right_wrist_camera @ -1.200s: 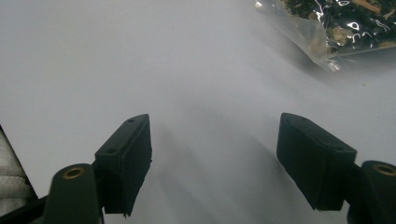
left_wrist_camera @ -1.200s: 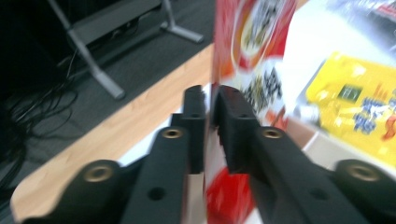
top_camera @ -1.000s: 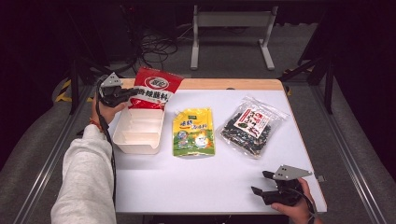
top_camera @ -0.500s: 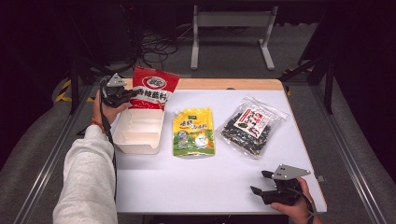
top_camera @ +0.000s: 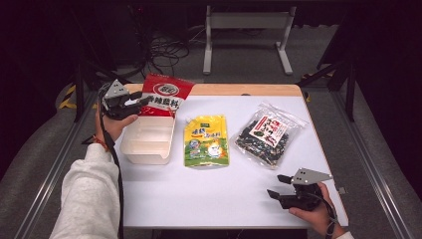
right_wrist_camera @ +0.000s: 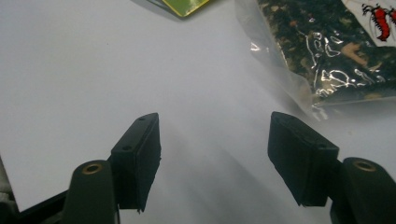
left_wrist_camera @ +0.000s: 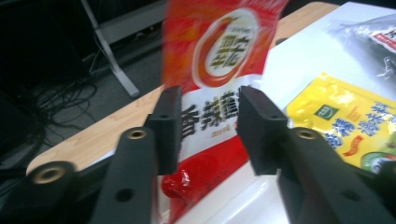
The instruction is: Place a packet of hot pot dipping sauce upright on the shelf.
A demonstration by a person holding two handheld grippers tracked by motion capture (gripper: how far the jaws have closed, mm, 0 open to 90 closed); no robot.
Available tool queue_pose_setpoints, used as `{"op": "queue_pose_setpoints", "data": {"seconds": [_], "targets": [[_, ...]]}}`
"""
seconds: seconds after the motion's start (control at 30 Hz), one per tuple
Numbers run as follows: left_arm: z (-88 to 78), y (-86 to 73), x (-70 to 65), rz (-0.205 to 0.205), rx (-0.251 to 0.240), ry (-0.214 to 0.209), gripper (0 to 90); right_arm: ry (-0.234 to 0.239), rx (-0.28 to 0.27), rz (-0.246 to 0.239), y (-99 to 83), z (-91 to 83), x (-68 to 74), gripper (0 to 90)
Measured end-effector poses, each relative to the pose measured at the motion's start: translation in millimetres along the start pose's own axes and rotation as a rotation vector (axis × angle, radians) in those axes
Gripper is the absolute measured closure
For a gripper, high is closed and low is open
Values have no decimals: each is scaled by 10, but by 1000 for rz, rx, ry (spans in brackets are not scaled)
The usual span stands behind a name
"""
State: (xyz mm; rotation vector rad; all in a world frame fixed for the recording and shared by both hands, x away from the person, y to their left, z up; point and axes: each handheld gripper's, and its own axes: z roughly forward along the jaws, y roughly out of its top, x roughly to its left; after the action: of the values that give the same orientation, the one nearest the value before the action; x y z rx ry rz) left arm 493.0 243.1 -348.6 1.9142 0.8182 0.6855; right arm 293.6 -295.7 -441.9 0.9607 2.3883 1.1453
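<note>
A red pouch (top_camera: 166, 94) with white lettering stands tilted at the far end of a white box (top_camera: 149, 142) on the table's left. My left gripper (top_camera: 142, 102) is at the pouch's left edge. In the left gripper view the red pouch (left_wrist_camera: 219, 46) shows past my left gripper (left_wrist_camera: 208, 126); its jaws have just been opening, and the pads stand apart without pressing on it. My right gripper (top_camera: 277, 185) rests low near the front right edge. In the right gripper view my right gripper (right_wrist_camera: 215, 144) has just been closing slightly, open over bare tabletop.
A yellow pouch (top_camera: 206, 142) lies flat in the middle, and a clear bag of dark seaweed (top_camera: 268, 134) lies to its right. The seaweed bag (right_wrist_camera: 336, 60) is just beyond the right jaws. A wooden strip (top_camera: 239, 89) edges the table's far side.
The left hand has shifted a little beside the red pouch and its jaws have parted. The right hand has stayed where it was.
</note>
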Motion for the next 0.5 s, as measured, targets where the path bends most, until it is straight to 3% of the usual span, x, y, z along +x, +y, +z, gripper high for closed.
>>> {"op": "queue_pose_setpoints", "data": {"seconds": [0.03, 0.23, 0.3, 0.5], "targets": [[0, 0, 0, 0, 0, 0, 511, 0, 0, 0, 0, 0, 0, 353], [-321, -18, -335, -8, -86, -50, 446, 6, -17, -5, 56, 7, -56, 347], [-392, -50, -444, 9, -91, -67, 435, 9, -31, -3, 75, -1, -73, 350], [-513, -174, -705, 9, -94, -104, 389, 6, -97, -17, 127, -48, -73, 377]]}}
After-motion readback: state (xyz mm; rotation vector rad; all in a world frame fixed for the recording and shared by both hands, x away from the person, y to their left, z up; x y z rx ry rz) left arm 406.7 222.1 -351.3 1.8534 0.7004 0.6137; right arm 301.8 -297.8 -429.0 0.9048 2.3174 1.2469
